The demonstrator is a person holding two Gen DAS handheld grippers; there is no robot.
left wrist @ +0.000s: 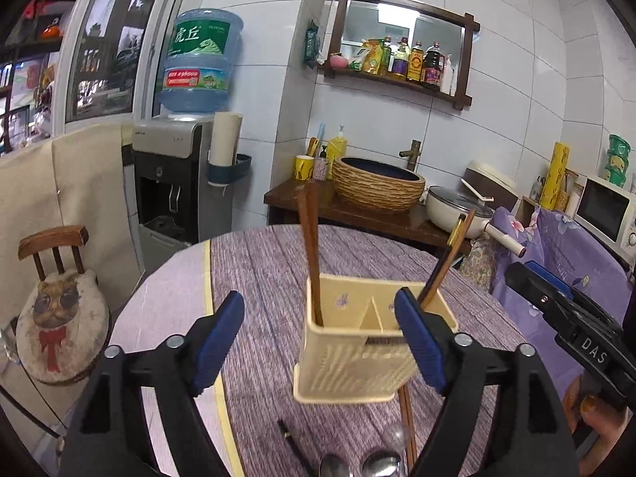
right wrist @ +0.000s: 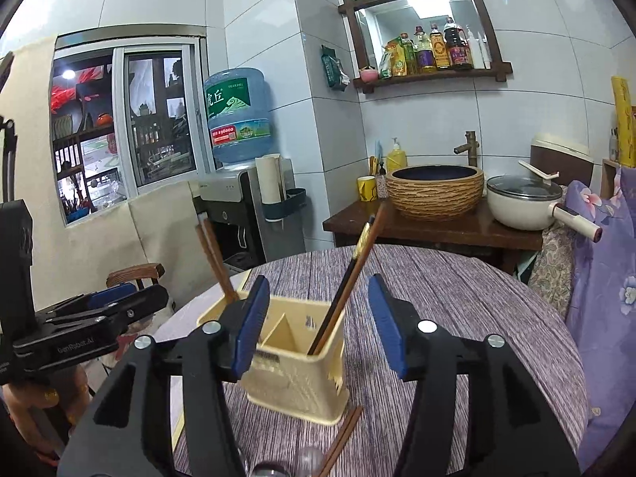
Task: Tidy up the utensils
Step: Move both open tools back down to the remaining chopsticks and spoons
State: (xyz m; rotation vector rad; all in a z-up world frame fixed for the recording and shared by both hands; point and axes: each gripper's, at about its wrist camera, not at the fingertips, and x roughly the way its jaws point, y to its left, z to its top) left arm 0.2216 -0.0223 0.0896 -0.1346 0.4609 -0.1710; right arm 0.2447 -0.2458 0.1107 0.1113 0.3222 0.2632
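A cream utensil holder (left wrist: 357, 342) with a divider stands on the round table; it also shows in the right wrist view (right wrist: 294, 361). Brown chopsticks (left wrist: 310, 246) stand in its left compartment, and a black and a brown chopstick (left wrist: 445, 262) lean in its right one. More brown chopsticks (left wrist: 409, 421) lie on the table in front of the holder, beside metal spoons (left wrist: 381, 465) and a black chopstick (left wrist: 294, 445). My left gripper (left wrist: 318, 342) is open and empty just before the holder. My right gripper (right wrist: 318, 326) is open and empty above the holder's near side.
The table (left wrist: 262, 278) has a purple striped cloth. A chair (left wrist: 55, 310) with a cat cushion stands at the left. Behind are a water dispenser (left wrist: 175, 183), a counter with a woven basin (left wrist: 377, 187) and a pot (left wrist: 457, 210), and a microwave (left wrist: 604, 206) at the right.
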